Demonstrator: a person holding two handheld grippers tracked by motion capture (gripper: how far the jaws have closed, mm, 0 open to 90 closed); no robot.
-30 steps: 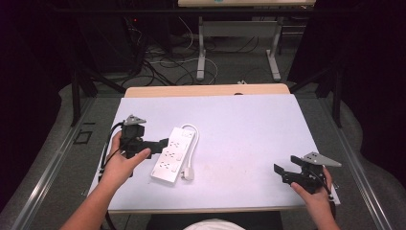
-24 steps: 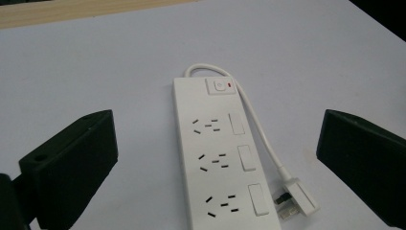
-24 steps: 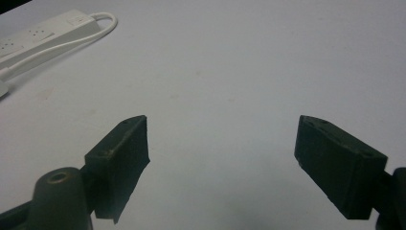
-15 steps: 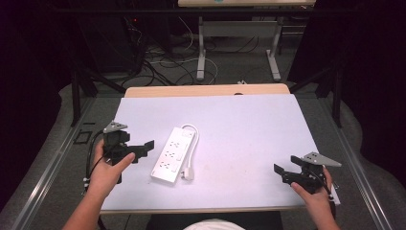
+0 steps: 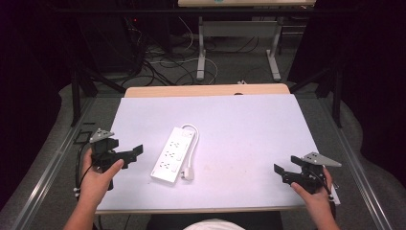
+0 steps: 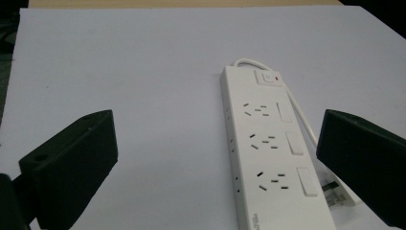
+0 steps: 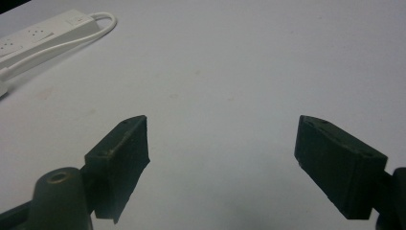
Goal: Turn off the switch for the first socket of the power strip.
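**Power strip lies between two wide-jawed grippers on the white table**

At the left edge of the table [image 5: 249, 124], in the high view, the person's left hand [image 5: 95, 179] holds the left gripper [image 5: 135, 152] low over the white surface, with its grey three-cornered plate on top and a black cable trailing down beside the wrist. The jaws point right, toward the middle of the table, and in the left gripper view they stand wide apart with nothing between them but bare table and the near end of the strip.

Just right of that gripper, apart from it, lies the white power strip [image 5: 172, 155], flat on the table and angled so its far end leans toward the right. The left gripper view shows its face up: three sockets in a row, each with a rocker switch beside it, and a main switch with a small red mark at the far end [image 6: 267, 77]. Its white cord [image 5: 191, 139] loops out of the far end and runs back along the right side to a plug [image 5: 187, 173] resting on the table by the near end.

Well to the right, near the table's right front corner, the right hand [image 5: 313, 191] holds the right gripper [image 5: 282, 173], jaws aimed left. In the right gripper view these jaws also gape wide over bare white surface, empty, with the strip far off at upper left
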